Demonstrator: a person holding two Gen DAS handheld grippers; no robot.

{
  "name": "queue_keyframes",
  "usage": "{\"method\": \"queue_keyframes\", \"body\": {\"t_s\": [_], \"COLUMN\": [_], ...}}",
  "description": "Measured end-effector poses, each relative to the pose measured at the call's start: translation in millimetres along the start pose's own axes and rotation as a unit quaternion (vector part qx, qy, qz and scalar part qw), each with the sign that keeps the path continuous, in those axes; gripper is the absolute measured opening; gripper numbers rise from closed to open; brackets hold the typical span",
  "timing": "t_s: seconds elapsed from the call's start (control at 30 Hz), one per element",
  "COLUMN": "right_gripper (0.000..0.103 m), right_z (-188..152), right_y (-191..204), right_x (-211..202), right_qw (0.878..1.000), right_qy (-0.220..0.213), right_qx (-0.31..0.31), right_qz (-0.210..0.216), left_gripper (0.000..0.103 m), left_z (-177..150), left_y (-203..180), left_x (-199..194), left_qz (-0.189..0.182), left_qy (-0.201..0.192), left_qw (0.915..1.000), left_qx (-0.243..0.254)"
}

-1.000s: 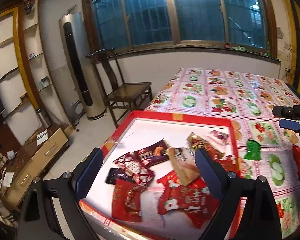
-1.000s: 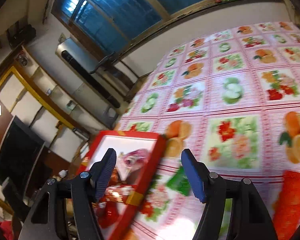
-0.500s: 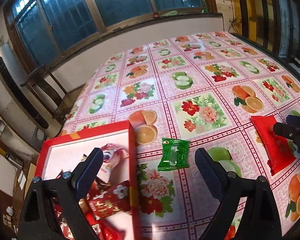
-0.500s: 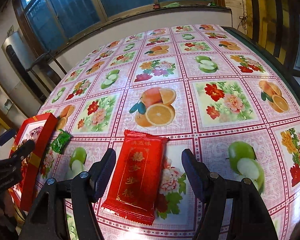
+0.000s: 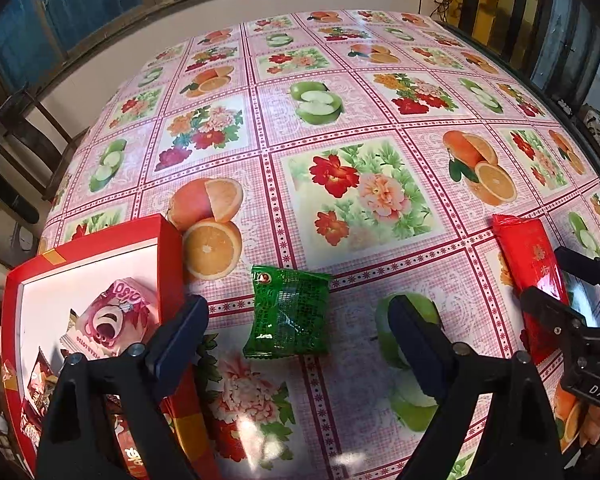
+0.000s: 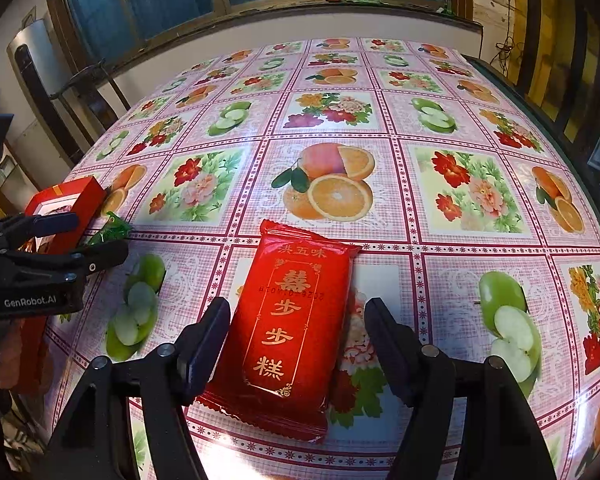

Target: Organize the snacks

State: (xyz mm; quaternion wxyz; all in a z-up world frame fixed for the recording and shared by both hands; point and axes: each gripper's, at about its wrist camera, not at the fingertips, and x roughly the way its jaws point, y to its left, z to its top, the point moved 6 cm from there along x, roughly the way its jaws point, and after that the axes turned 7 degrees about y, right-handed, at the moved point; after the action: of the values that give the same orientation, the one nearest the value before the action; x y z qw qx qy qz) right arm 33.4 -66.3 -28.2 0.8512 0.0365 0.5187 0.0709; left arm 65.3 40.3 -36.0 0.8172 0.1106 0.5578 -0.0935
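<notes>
The red box [image 5: 168, 264] sits at nine o'clock on the surface [image 5: 364, 92], with a pink packet [image 5: 114, 320] and other snacks inside. Just beside its right wall lies the green packet [image 5: 288, 314], flat. The left hand-held gripper [image 5: 300, 328] hangs over it, released, its jaws just now closing a little, the green packet between them and touched by neither. At three o'clock the red packet [image 6: 296, 320] lies flat, well apart from the green one. The right hand-held gripper [image 6: 296, 336] straddles it, released, pads clear of the wrapper.
</notes>
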Motion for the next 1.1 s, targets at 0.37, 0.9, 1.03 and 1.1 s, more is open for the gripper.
{"method": "queue_keyframes", "body": {"t_s": [0.37, 0.9, 1.03, 1.1], "right_gripper": [0.079, 0.054, 0.053, 0.053], "right_z": [-3, -6, -6, -4], "right_y": [15, 15, 10, 6], "right_x": [8, 3, 0, -1], "right_qw": [0.998, 0.998, 0.999, 0.999], "right_qy": [0.006, 0.009, 0.011, 0.016], "right_qx": [-0.031, -0.052, -0.039, -0.024], "right_qz": [-0.062, -0.029, -0.007, 0.017], "left_gripper": [0.053, 0.036, 0.036, 0.036], "left_z": [1, -22, -33, -37], "left_y": [3, -16, -20, -20], "left_x": [12, -5, -21, -31], "left_qz": [-0.04, -0.042, -0.03, -0.028], "left_qy": [-0.002, -0.035, -0.059, -0.072], "left_qw": [0.9992, 0.9978, 0.997, 0.9961], "left_qx": [-0.007, -0.037, -0.041, -0.043]}}
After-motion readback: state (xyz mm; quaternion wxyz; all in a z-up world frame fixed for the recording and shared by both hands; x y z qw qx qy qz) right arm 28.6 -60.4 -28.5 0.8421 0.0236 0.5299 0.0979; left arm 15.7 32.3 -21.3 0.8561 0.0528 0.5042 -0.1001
